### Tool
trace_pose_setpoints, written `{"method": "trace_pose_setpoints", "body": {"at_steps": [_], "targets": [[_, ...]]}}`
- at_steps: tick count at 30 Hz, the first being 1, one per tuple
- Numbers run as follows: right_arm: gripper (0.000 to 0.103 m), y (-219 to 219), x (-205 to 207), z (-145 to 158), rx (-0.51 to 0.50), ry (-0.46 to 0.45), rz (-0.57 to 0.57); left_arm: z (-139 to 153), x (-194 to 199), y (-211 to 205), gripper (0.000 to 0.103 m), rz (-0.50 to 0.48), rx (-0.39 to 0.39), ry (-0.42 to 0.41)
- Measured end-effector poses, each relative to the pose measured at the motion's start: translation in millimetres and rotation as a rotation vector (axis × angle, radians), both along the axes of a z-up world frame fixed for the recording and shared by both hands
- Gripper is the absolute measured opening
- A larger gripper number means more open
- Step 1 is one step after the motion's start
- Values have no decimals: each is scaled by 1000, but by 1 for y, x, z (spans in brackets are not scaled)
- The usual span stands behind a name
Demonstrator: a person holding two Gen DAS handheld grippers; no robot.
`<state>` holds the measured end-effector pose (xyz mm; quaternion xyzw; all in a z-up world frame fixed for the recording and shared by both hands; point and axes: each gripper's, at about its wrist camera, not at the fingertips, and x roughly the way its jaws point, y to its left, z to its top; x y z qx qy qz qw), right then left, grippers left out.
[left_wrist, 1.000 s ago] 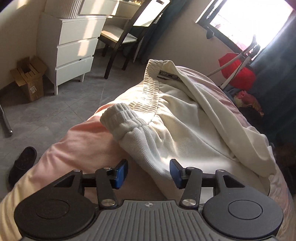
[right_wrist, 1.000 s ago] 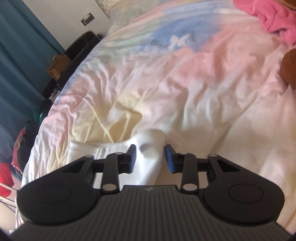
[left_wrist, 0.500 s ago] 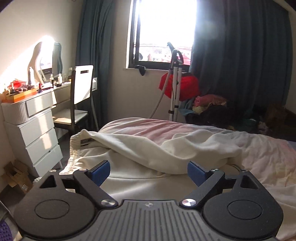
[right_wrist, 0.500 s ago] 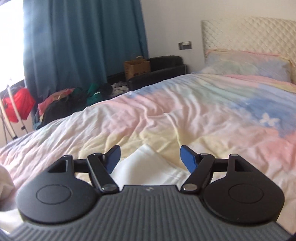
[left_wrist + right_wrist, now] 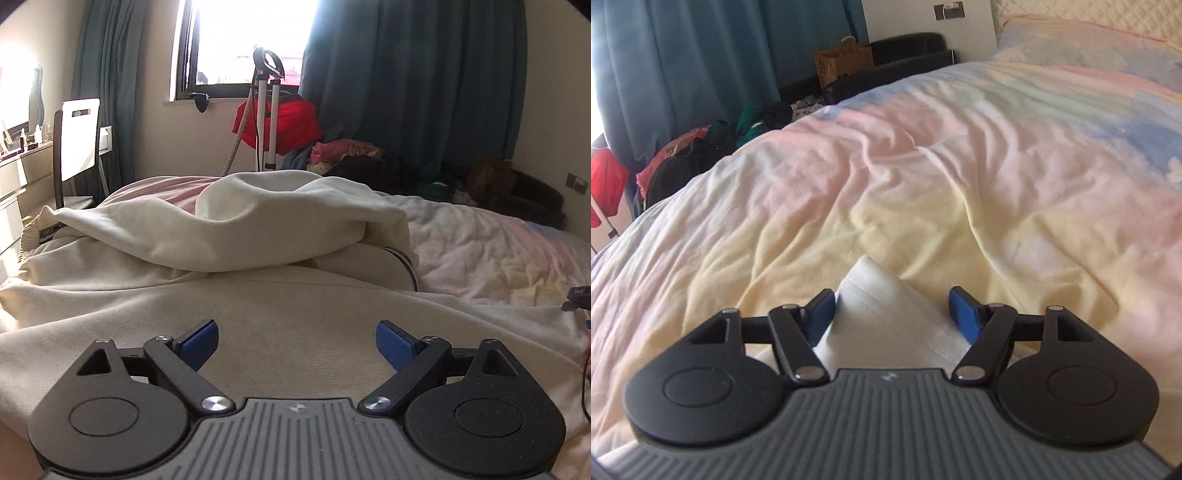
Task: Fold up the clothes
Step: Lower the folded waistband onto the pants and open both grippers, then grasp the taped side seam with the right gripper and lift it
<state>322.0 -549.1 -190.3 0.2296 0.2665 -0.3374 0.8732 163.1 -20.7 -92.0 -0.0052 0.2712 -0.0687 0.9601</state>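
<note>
My left gripper [image 5: 297, 341] hangs low over the cream garment [image 5: 280, 295], which lies spread on the bed [image 5: 498, 251] straight ahead of me. My left fingers [image 5: 197, 341] stand wide apart, having just opened out, with only flat cloth showing in the gap below them and nothing pressed between them. Farther ahead, a thick fold of the same garment is heaped across my view, running left to right, and a ribbed band with a dark label peeps out at its far left end.

My right gripper [image 5: 891, 314] sits over a pointed white corner of cloth [image 5: 882, 314] on the pastel bedcover. My right fingers [image 5: 964, 314] are partly open and have just been closing in a little. The corner lies between them; the left pad is right against its edge, the right pad stands clear of it. Its tip points away from me up the bed.

Where that corner leads back is hidden under my gripper's body, and I cannot tell whether it belongs to the cream garment. The garment's full outline is cut off at the lower edge of the left view.
</note>
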Motion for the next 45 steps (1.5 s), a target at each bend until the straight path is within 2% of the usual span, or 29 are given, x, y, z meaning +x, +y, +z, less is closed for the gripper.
{"method": "trace_pose_setpoints", "body": {"at_steps": [2, 3, 4, 8, 13, 16, 18, 21, 22, 23, 27, 29, 33, 37, 41, 45], "targets": [[40, 5, 1, -1, -21, 4, 20, -4, -1, -7, 94, -7, 29, -9], [32, 7, 1, 2, -35, 1, 26, -6, -3, -11, 94, -12, 44, -13], [17, 10, 1, 6, -51, -7, 28, -7, -5, -14, 94, -20, 53, -16], [14, 15, -5, 18, -141, -36, -30, -8, -12, -22, 93, -40, 80, -27], [14, 6, -13, 11, -122, -59, -67, -7, -17, -25, 93, -35, 93, -27], [21, 12, -16, 13, -145, -89, -43, -4, -19, -23, 93, -31, 76, -25], [32, 19, -20, 20, -180, -103, -32, -1, -20, -20, 93, -33, 58, -30], [63, 33, -31, 33, -254, -123, 5, 5, -23, -16, 93, -42, 20, -37], [77, 38, -35, 37, -272, -132, 28, 7, -24, -15, 93, -42, 10, -41], [83, 45, -39, 41, -282, -144, 58, 8, -25, -15, 93, -40, 13, -49], [86, 76, -54, 63, -324, -173, 181, 14, -30, -13, 94, -32, 13, -63], [86, 93, -60, 77, -306, -207, 223, 17, -33, -11, 94, -21, 4, -58], [86, 132, -66, 96, -227, -286, 377, 24, -39, -4, 94, 13, -12, -42], [85, 170, -57, 92, -158, -280, 579, 27, -39, 8, 94, 48, -72, -3], [85, 202, -42, 79, -98, -232, 724, 42, -38, 19, 95, 64, -50, -13], [85, 229, -20, 66, 73, -206, 803, 56, -35, 41, 95, 47, -97, -26]]}}
